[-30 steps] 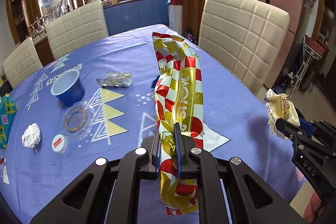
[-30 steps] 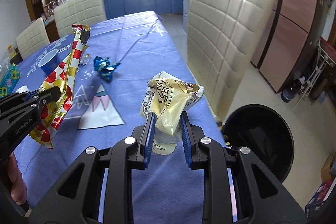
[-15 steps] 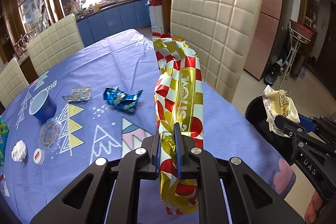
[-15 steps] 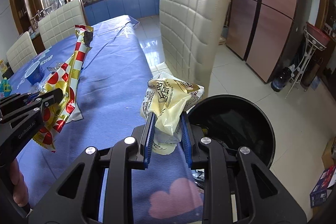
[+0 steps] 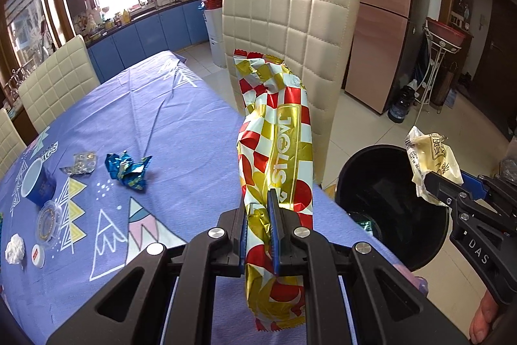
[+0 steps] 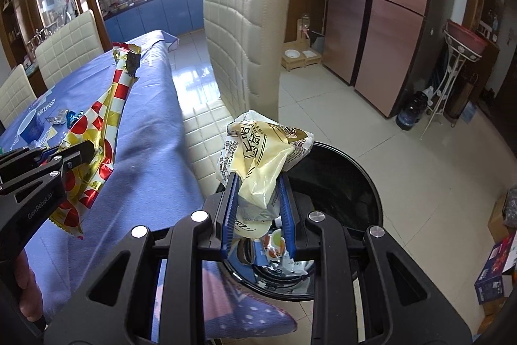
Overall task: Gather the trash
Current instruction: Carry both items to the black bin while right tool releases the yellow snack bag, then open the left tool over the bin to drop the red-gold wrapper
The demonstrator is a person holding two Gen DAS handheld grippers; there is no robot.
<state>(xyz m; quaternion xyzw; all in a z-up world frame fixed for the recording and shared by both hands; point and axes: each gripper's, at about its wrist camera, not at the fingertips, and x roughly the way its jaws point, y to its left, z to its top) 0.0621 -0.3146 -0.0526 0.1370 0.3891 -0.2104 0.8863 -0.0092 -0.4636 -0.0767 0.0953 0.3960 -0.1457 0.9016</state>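
- Foil snack wrapper (image 5: 278,157), red, white and gold checks, stands up long between the left gripper (image 5: 260,235) jaws, which are clamped right down on its lower part; it hangs over the desk (image 5: 168,118) edge, short of the bin.
- Crumpled yellow plastic bag (image 6: 258,157) sits pinched in the right gripper (image 6: 258,215), jaws part closed with the wad filling the gap, right above the mouth of the black bin (image 6: 355,183).
- Bin stands on the floor tiles just beside the desk corner and chair (image 6: 245,31); some packets already lie in its bottom.
- Step in hand, as I read it: carrying two pieces to the bin, drop not yet made.
- Next move calls for: spread the right jaws so the bag falls in; bring the left one further over the rim first, long wrapper could catch the edge.
- Left on the desk: blue foil wrapper (image 5: 127,172), clear wrapper (image 5: 80,162), blue cup (image 5: 37,186), clear lid (image 5: 48,222), white cap (image 5: 38,255), white tissue wad (image 5: 14,251).
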